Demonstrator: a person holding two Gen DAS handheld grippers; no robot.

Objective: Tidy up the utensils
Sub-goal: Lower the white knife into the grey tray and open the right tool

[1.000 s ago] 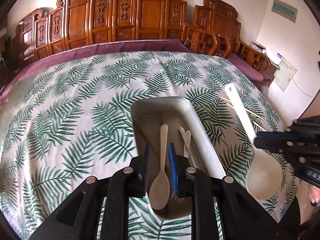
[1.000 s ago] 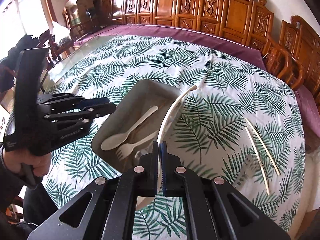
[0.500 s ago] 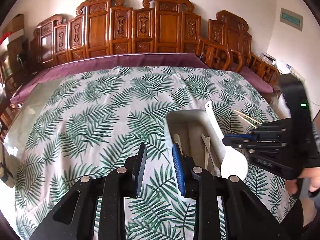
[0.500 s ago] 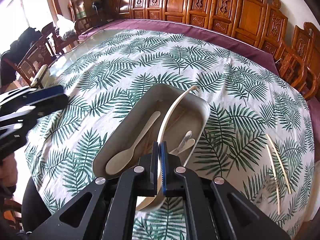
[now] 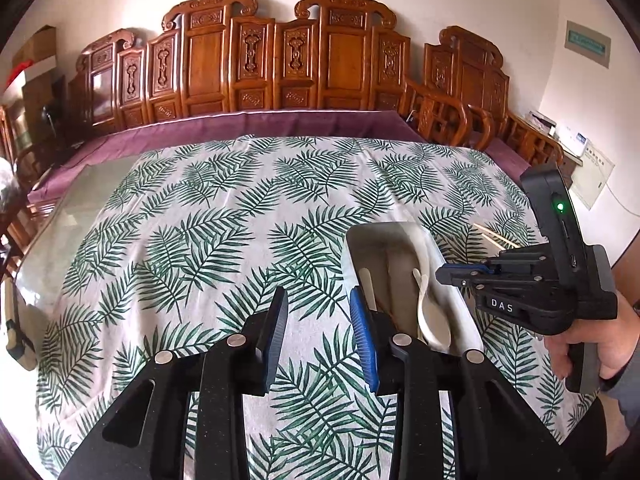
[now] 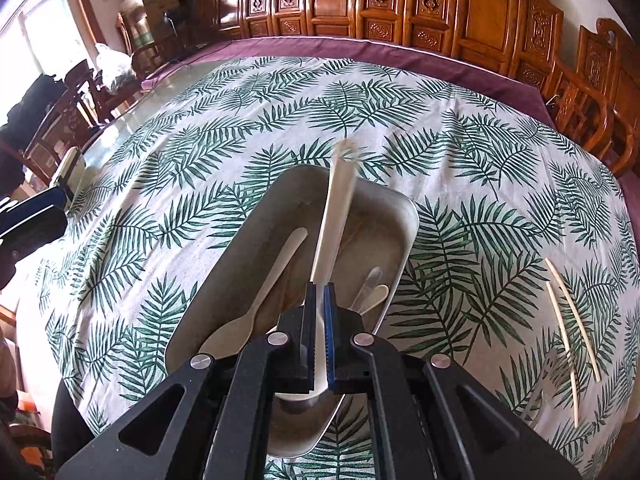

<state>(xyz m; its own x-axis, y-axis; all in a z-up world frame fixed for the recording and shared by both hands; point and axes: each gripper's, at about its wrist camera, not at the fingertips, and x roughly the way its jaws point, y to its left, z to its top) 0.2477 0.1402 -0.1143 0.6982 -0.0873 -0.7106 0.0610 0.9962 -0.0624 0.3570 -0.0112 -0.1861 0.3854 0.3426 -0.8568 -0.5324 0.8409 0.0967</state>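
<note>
One long cream plastic serving spoon (image 6: 334, 224) sits clamped in your right gripper (image 6: 319, 332), handle slanting over the grey oblong metal tray (image 6: 404, 216): lower it flat beside the small cream spoon (image 6: 260, 300) before letting go. Your left gripper (image 5: 318, 336), jaws just opening on nothing, hangs clear over the fern-print tablecloth (image 5: 200, 248); two pale chopsticks (image 6: 568, 320) wait outside the tray.

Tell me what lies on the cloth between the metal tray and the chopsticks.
Nothing: in the right wrist view the leaf-print cloth is bare between the metal tray and the chopsticks.
</note>
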